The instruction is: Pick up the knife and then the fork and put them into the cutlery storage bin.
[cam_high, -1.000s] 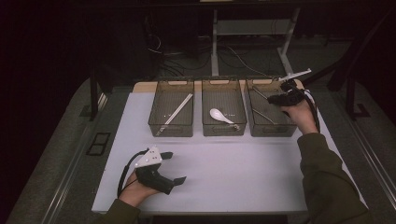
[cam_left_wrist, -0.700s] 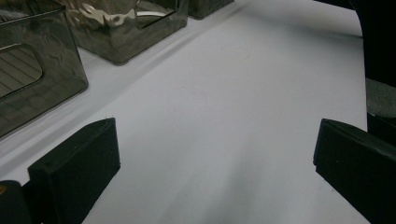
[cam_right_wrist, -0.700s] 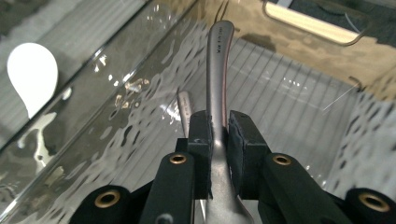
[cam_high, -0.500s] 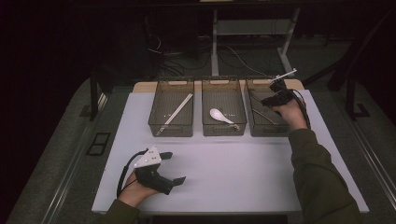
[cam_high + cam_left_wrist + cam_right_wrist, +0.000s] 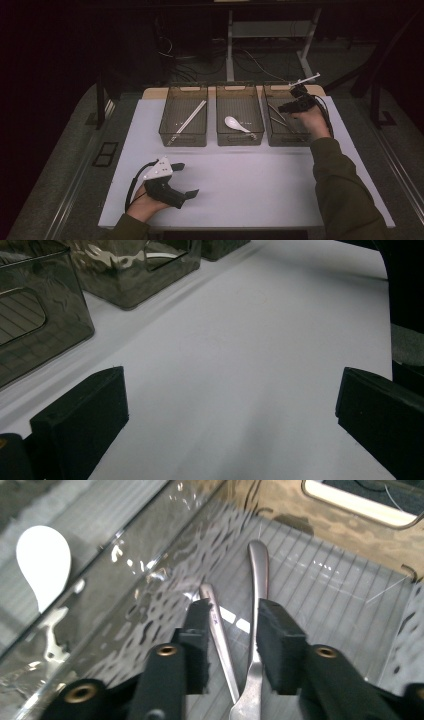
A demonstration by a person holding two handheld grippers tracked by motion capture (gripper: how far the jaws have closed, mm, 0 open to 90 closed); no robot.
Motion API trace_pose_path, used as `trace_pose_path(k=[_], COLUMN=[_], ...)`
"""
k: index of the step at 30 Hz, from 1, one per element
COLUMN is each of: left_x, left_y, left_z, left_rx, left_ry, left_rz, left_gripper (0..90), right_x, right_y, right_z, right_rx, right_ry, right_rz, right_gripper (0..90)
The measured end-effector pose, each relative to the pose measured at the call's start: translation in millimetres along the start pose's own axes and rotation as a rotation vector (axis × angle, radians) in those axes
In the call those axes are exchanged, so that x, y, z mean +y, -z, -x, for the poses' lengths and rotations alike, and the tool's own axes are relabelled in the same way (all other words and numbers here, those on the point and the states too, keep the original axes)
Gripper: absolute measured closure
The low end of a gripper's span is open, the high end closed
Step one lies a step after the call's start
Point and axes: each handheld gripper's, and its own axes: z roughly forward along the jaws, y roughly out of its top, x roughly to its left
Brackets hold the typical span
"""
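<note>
Two metal utensils (image 5: 235, 645), three bins (image 5: 240, 121)

Left gripper (image 5: 187, 180): black body, grey three-cornered top plate, black cable looping beside it, blunt black block-shaped jaws. Right gripper (image 5: 230, 630): black, brass-coloured screws behind its pads, black trailing cable. Both forearms wear olive-green sleeves (image 5: 345, 195).

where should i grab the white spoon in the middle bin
Grip the white spoon by its handle, which slants toward the bin's near right corner, coming straight down from above with jaws across it. The walls block side approaches, and the bowl is too broad and rounded.
</note>
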Motion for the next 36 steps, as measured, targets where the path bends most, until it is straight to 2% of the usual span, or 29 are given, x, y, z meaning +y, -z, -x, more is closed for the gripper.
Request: trace_pose_path(k=[5,14,17,21,28,36], left_x=[0.3,1.1,2.2,3.9,3.0,1.1], left_y=[0.0,-0.1,-0.9,-3.0,-3.4,-1.4], left_z=[-1.5,-2.1,-3.2,-4.5,-7.6,-9.6], left_rx=[0.003,0.009,0.012,0.012,0.014,0.014], left_ry=[-0.003,0.000,0.002,0.004,0.002,0.006], left_rz=[-0.005,-0.004,-0.003,-0.003,-0.012,-0.008], left_gripper=[0.0,0.0,0.0,0.0,0.0,0.0], right_x=[-0.1,-1.8,-4.3,-8.7,-23.7,-49.0], right_y=[8.3,20.5,24.6,29.6,41.9,57.4], right_z=[0.4,-4.4,-7.5,-13.6,-25.5,-42.4], right_rx=[0.057,0.075,0.101,0.091,0.128,0.154], right_ry=[-0.013,0.006,-0.001,0.018,0.030,0.059], right_rz=[0.042,0.091,0.111,0.125,0.187,0.259], right_gripper=[53.2,40.7,37.9,35.3,29.9,26.7])
